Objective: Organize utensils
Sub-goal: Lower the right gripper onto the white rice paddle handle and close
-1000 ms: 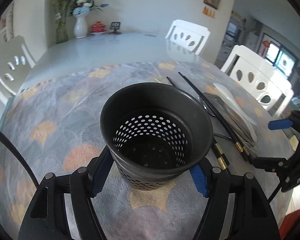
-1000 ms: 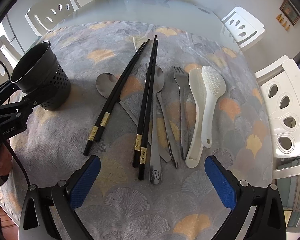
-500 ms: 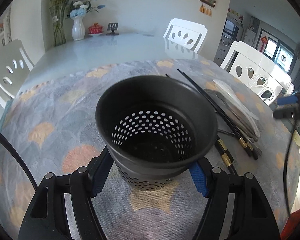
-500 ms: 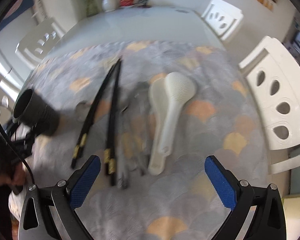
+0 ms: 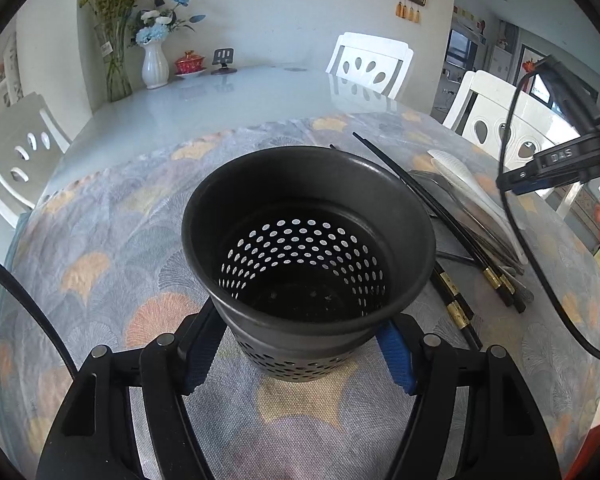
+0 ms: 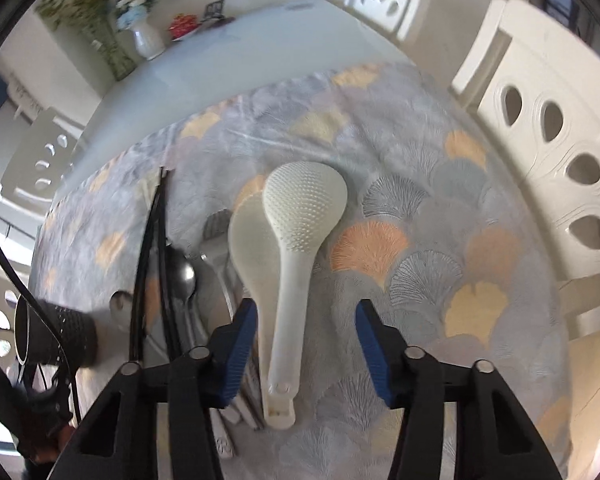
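On the tabletop (image 5: 120, 208), left gripper (image 5: 300, 350) jaws clamp the perforated utensil holder (image 5: 308, 248), steadying it for loading. Right gripper (image 6: 306, 344) jaws, just been closing, straddle the white rice paddle (image 6: 296, 240) handle, not yet pinching.

Upright black holder (image 5: 308, 256); flat utensils (image 6: 288, 248)

My left wrist camera sits low and close behind the black holder (image 5: 308, 256), looking across the table (image 5: 220, 96) toward the far wall. My right wrist camera looks steeply down on the white rice paddles (image 6: 288, 248) from close above. Both views share the chopsticks (image 5: 440, 216), the holder and the vase (image 6: 146, 42).
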{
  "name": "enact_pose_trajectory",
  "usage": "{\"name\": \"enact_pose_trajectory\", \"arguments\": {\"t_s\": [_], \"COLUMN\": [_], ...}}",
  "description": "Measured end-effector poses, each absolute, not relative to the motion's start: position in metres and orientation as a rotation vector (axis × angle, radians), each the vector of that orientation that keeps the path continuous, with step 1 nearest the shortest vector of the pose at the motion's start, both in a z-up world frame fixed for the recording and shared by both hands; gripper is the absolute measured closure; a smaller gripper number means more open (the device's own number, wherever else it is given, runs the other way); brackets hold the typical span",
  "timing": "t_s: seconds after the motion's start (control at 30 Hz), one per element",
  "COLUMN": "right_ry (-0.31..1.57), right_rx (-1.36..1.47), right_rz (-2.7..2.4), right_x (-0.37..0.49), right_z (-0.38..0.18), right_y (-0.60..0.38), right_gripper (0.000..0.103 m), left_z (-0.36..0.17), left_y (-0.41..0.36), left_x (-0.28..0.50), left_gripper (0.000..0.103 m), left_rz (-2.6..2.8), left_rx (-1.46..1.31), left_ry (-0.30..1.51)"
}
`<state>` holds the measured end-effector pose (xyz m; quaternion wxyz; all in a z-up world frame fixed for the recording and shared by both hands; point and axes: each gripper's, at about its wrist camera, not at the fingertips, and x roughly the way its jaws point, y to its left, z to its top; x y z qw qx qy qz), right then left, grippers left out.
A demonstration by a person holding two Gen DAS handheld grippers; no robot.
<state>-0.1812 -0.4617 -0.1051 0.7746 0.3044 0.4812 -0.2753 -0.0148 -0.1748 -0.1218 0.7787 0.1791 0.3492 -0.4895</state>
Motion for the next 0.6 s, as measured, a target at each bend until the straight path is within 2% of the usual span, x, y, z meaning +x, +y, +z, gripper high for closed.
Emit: {"name": "enact_pose_trajectory", "arguments": {"t_s": [0.23, 0.3, 0.43, 0.5, 0.6], "right_ry": [1.1, 1.102, 1.072, 1.08, 1.105], "right_rx": [0.716, 0.747, 0.79, 0.776, 0.704], "right_rz": [-0.565, -0.563, -0.541, -0.548, -0.545], "right_x": [-0.163, -0.164, -0.167, -0.166, -0.161], "right_z": [-0.126, -0.131, -0.134, -0.135, -0.133], "right_y": [-0.474, -0.478, -0.484, -0.484, -0.477], "right_gripper": [0.057, 0.063, 0.067, 0.073, 0.074], "left_z": [-0.122, -0.122, -0.121, -0.122, -0.122], "left_y": [-0.174, -0.173, -0.173, -0.173, -0.175], "left_x": [-0.014, -0.013, -0.013, -0.013, -0.015], "left_gripper": [0.035, 0.035, 0.035, 0.035, 0.035], "left_rz": [-1.058, -1.06, -1.06, -1.059, -1.048], "left_rx": [0.382, 0.378, 0.38, 0.38, 0.394], "left_ry": [0.763, 0.766, 0.766, 0.766, 0.759]}}
